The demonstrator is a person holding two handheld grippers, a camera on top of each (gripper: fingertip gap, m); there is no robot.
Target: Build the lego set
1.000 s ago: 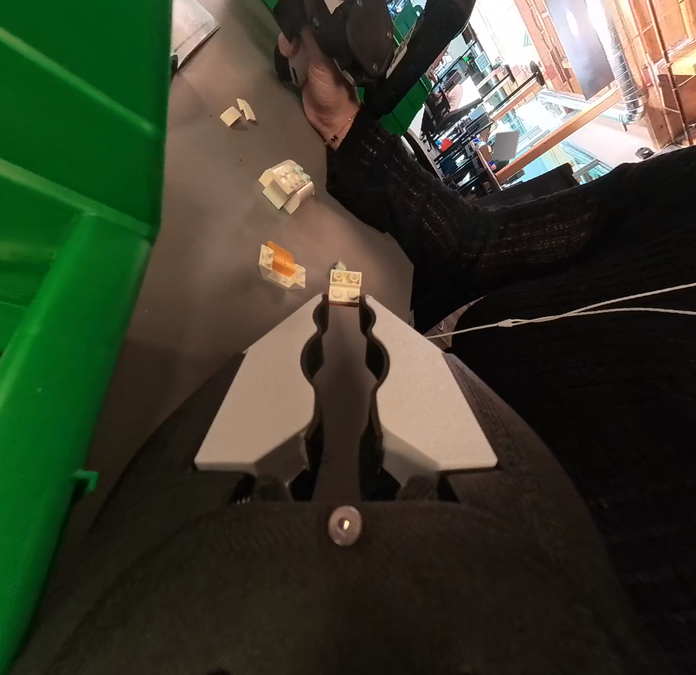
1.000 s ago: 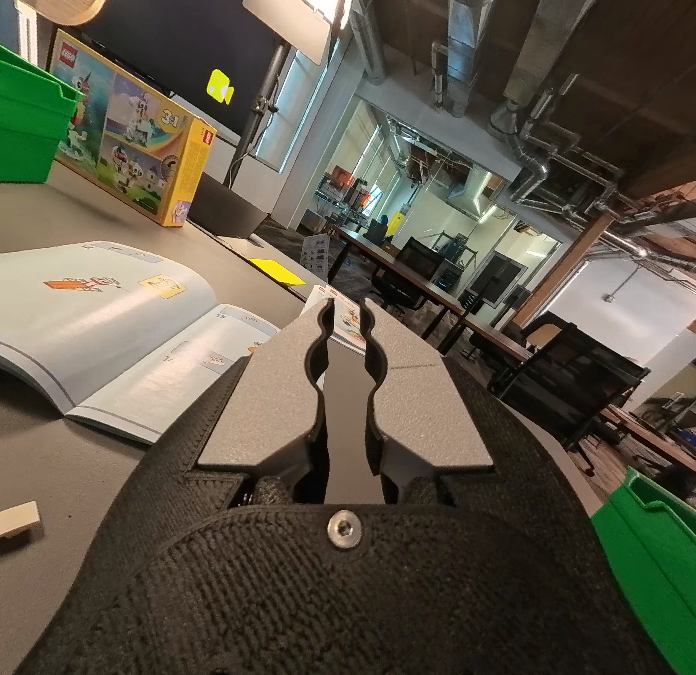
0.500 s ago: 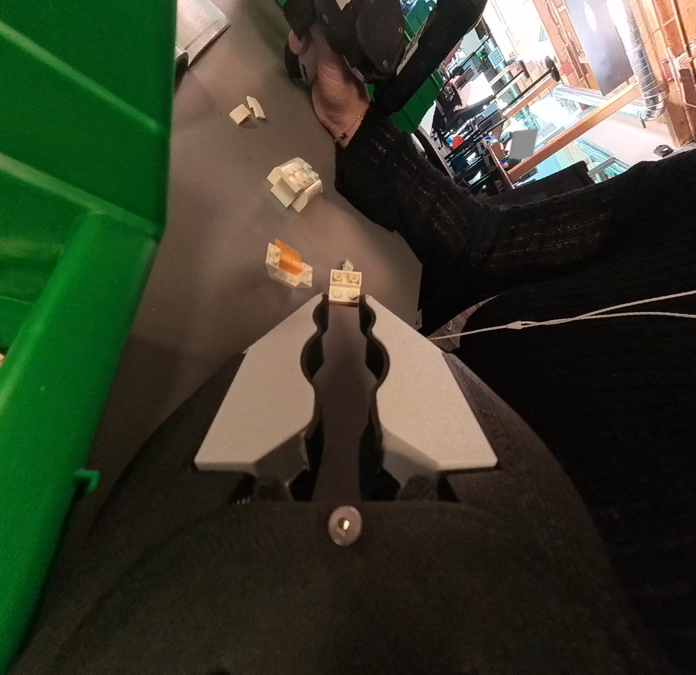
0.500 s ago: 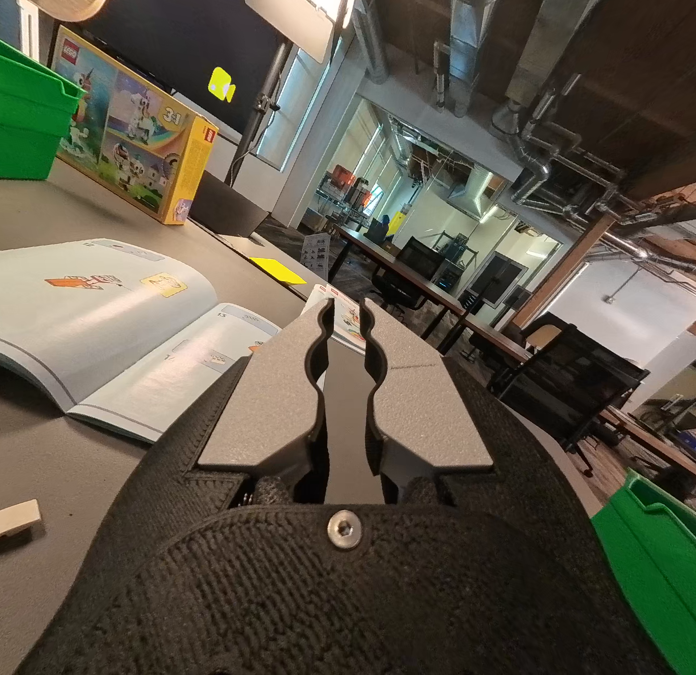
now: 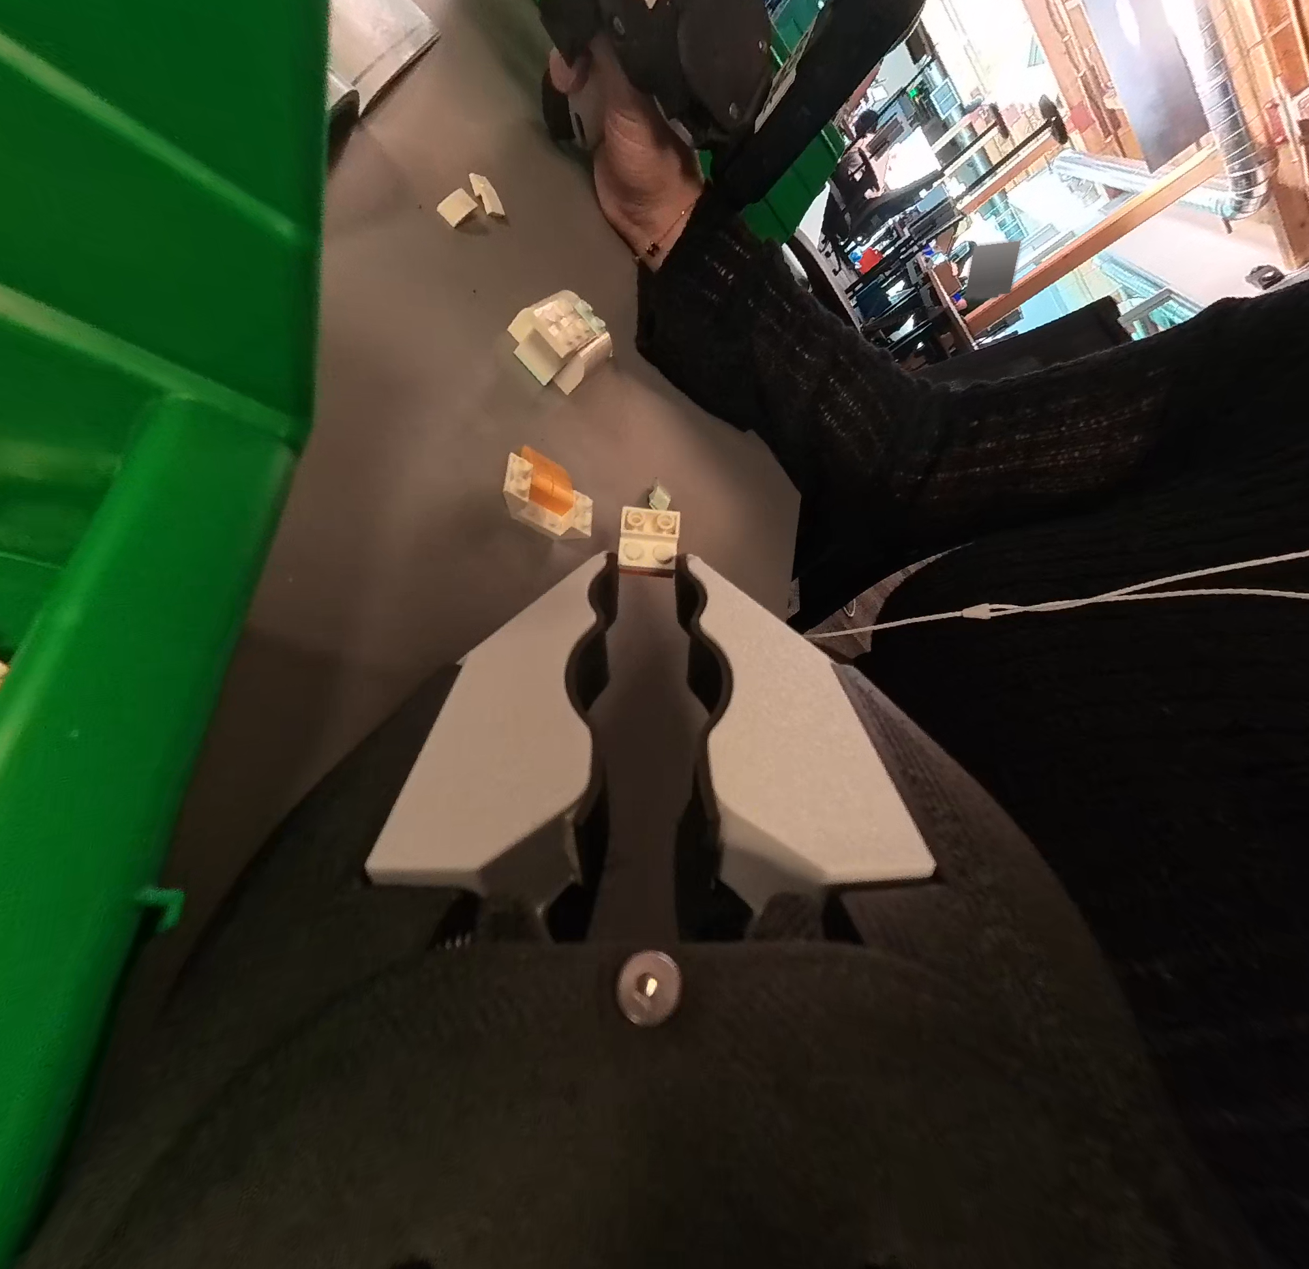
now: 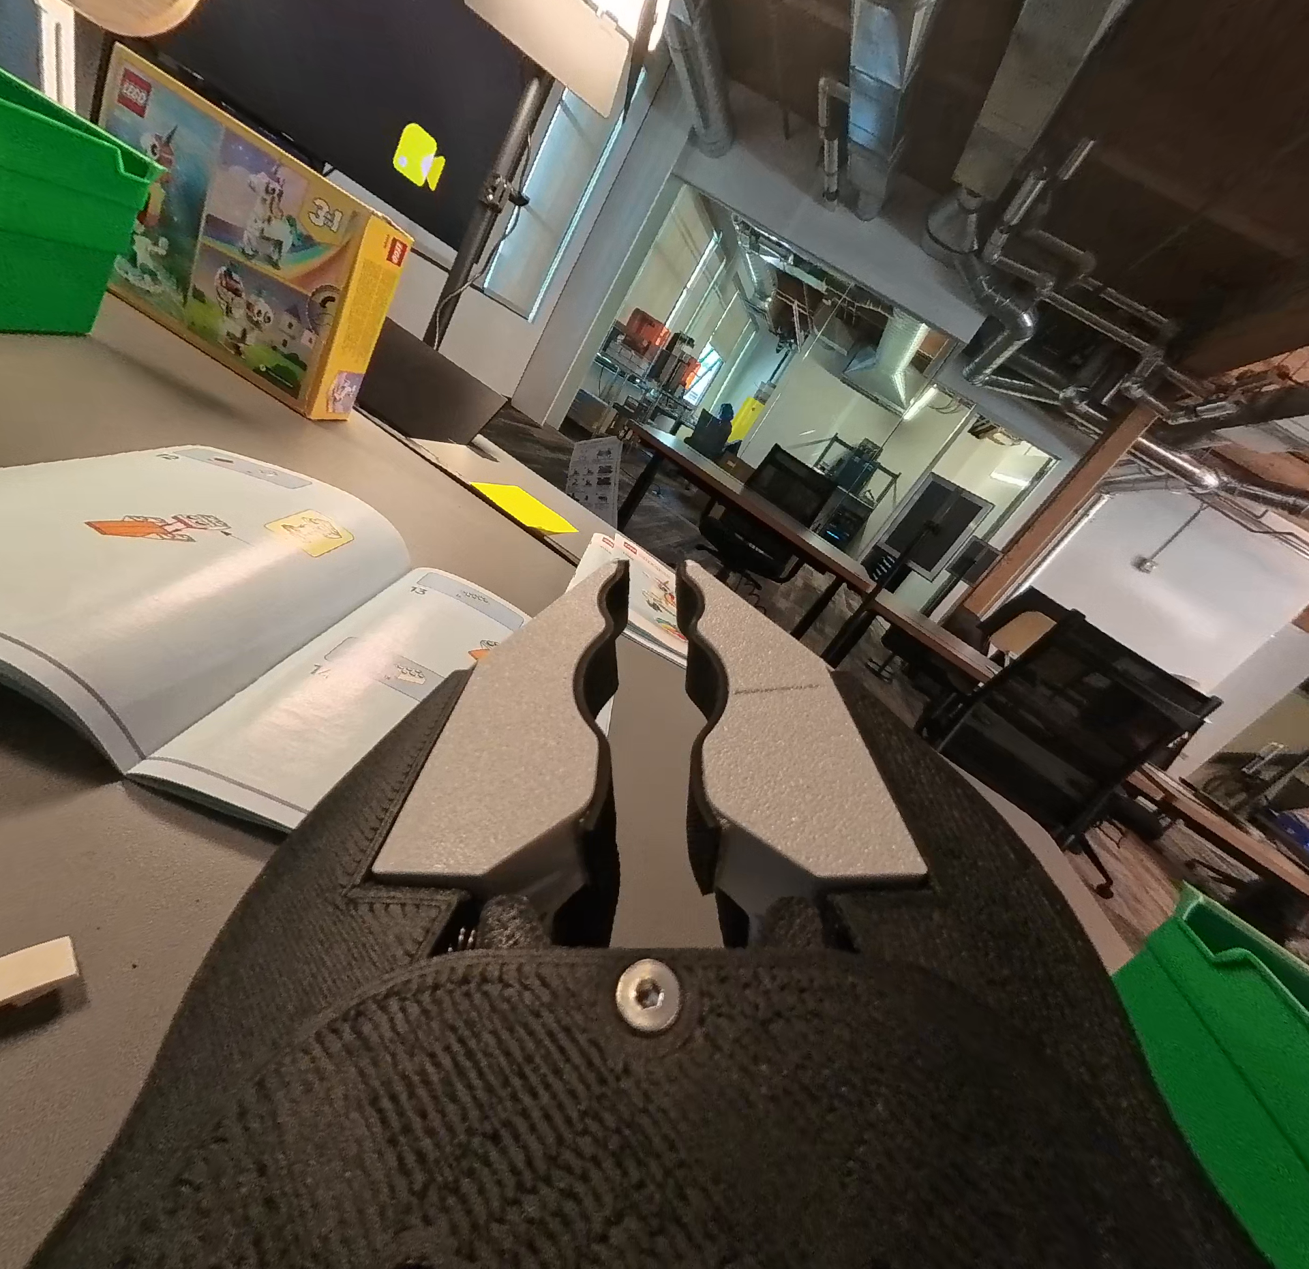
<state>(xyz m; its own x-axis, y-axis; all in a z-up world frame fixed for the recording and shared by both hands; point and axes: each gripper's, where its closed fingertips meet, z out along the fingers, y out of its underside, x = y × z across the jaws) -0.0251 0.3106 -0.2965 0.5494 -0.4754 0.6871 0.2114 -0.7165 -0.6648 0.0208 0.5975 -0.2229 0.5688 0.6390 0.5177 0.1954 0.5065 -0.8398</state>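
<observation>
Left wrist view. We recorded our left gripper (image 5: 646,569) clamped on a small cream brick (image 5: 648,535), pinched at the fingertips, studs facing the camera. On the grey table (image 5: 397,356) beyond it lay:
- a cream-and-orange assembly (image 5: 544,495), just left of the held brick;
- a tiny pale green piece (image 5: 661,496), just behind the held brick;
- a larger cream assembly (image 5: 559,346), farther off;
- two loose cream pieces (image 5: 471,204), farther still.

A green bin (image 5: 134,356) filled the left side. At the top we saw our right hand (image 5: 634,147) wrapped around the dark body of the other gripper; a black sleeve (image 5: 885,413) ran along the table's right edge.

Right wrist view. We noted our right gripper (image 6: 652,572) holding nothing, its fingers parted by a narrow gap. Items on the table:
- an open instruction booklet (image 6: 184,597), left of the fingers;
- a yellow set box (image 6: 262,278), upright behind it;
- a green bin (image 6: 49,222) at far left;
- a flat cream piece (image 6: 35,969) at the lower left edge;
- another green bin (image 6: 1232,1022) at lower right.
</observation>
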